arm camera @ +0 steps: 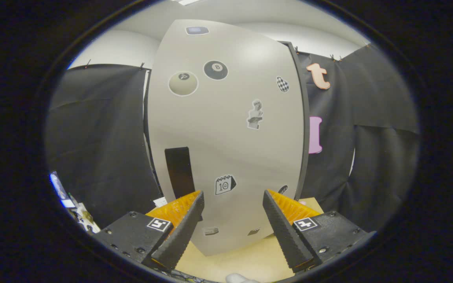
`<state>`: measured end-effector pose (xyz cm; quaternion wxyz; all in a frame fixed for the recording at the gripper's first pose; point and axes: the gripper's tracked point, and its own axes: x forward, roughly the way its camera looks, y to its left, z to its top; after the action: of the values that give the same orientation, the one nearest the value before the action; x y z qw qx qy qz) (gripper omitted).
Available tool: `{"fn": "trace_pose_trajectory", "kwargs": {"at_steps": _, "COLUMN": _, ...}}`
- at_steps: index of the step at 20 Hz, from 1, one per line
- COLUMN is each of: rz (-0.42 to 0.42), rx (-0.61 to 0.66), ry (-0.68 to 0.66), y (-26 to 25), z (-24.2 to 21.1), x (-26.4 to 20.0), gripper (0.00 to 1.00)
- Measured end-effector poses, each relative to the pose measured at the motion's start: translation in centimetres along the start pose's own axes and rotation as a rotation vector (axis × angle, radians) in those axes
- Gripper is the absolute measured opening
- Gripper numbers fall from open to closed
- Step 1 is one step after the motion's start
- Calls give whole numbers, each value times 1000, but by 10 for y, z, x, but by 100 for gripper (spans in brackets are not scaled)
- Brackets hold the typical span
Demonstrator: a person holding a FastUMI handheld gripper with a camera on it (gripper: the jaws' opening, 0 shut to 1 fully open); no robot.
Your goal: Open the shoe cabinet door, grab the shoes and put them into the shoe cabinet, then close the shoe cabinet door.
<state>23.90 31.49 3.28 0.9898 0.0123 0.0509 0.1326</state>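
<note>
1. Your gripper (232,196) has its two fingers wide apart, and nothing is held between them. The left finger (183,224) and the right finger (283,226) both point toward the shoe cabinet door (226,129).

2. The shoe cabinet door is straight ahead of you, pale grey and standing upright. It looks shut against the dark frame of the cabinet (303,129), which you can see as a thin edge along the right side of the door.

3. On the lower left part of the door there is a black upright handle (179,171). It is just beyond the tip of your left finger, a little to the left of it. From this view I cannot tell if the finger touches it.

4. The door carries several stickers: a black billiard ball (216,70) and a pale ball (183,83) on the upper part, a small bust figure (255,114) near the middle, and a calendar sticker (225,184) to the right of the handle, in the gap between your fingertips.

5. The door comes down to a light wooden floor (246,255), which lies under your fingers.

6. Near your side of the floor, below the door and between the finger bases, a small white rounded thing (240,278) shows. It could be part of a shoe, but I cannot tell for sure.
</note>
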Motion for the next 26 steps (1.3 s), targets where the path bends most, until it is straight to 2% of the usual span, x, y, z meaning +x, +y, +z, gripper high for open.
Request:
{"fn": "trace_pose_trajectory", "kwargs": {"at_steps": 10, "rz": -38, "rx": 5, "ry": 21, "y": -17, "z": -8, "x": 4, "gripper": 98}}
{"fn": "trace_pose_trajectory", "kwargs": {"at_steps": 19, "rz": -144, "rx": 0, "ry": -44, "y": -21, "z": -1, "x": -57, "gripper": 98}}
{"fn": "trace_pose_trajectory", "kwargs": {"at_steps": 26, "rz": -224, "rx": -2, "ry": -35, "y": -26, "z": -22, "x": -106, "gripper": 98}}
